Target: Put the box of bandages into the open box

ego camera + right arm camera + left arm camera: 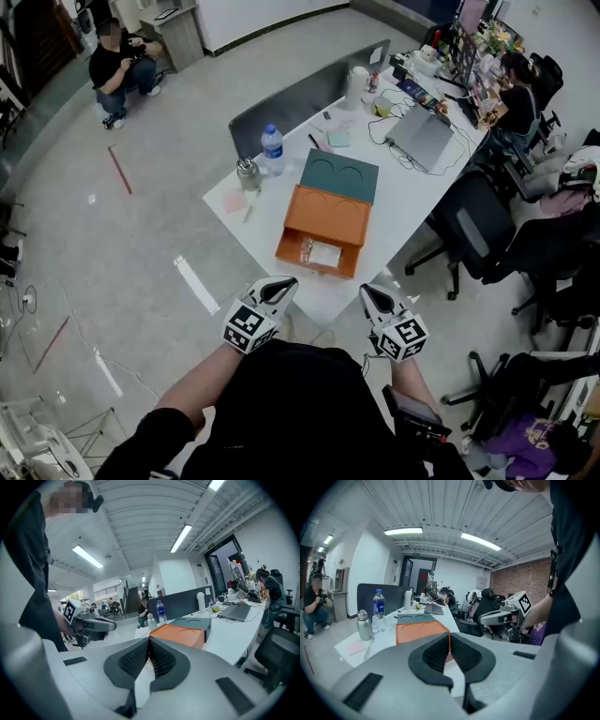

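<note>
Closest in, the left gripper (279, 289) and the right gripper (372, 296) are held side by side just off the near corner of the long white table (394, 192). Both are clenched, ribbed black pad against pad, and neither grasps anything. Just beyond them on the table sits the rectangular orange open box (328, 217), its open compartment facing the person. A small flat white box (326, 254), which looks like the bandages, lies inside it, next to a clear wrapped item (307, 249) that is too small to identify. Touching the far side of the orange box is a dark teal flat lid (339, 175) with two round recesses. To the left of these stand a steel flask (247, 174) and a clear plastic water bottle with a blue label (272, 150), with a pink paper note (234, 202) near the table edge. Farther along the table lies a grey laptop (422, 136), and a grey divider panel (309, 94) runs along the far side. A black office chair (473, 225) stands at the table's right. Farthest off, a person in black (117, 66) crouches on the grey floor.
</note>
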Motion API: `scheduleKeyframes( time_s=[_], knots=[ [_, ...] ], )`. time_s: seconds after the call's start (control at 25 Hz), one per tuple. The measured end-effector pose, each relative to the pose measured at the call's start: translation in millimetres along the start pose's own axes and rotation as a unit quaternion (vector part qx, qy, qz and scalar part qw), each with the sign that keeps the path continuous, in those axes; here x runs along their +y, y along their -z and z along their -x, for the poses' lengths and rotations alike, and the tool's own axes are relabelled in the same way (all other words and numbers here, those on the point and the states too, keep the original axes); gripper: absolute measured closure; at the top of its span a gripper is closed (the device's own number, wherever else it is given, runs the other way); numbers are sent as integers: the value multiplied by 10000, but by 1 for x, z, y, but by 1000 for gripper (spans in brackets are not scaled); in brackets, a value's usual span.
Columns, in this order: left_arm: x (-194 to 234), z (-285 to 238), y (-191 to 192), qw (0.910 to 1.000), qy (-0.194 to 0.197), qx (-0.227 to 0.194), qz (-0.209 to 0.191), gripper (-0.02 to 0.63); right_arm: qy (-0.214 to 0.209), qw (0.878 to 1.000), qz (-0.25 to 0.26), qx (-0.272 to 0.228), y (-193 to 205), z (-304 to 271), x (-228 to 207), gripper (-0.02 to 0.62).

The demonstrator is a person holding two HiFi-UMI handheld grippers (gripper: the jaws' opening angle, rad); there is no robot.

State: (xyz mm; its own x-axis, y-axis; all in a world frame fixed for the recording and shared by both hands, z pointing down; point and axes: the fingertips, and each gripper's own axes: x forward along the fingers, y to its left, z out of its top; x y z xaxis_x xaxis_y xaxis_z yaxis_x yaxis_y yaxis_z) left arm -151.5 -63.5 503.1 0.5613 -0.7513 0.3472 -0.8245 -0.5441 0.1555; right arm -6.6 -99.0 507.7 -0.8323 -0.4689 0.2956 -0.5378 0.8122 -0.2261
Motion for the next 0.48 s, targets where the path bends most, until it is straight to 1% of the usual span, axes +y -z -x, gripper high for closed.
scheduleKeyframes(
  time_s=[0.48],
  knots=[
    [2,-10,-1,9998,164,86,-108,591,47,10000,-21,-62,-1,-2,2,571]
  ],
)
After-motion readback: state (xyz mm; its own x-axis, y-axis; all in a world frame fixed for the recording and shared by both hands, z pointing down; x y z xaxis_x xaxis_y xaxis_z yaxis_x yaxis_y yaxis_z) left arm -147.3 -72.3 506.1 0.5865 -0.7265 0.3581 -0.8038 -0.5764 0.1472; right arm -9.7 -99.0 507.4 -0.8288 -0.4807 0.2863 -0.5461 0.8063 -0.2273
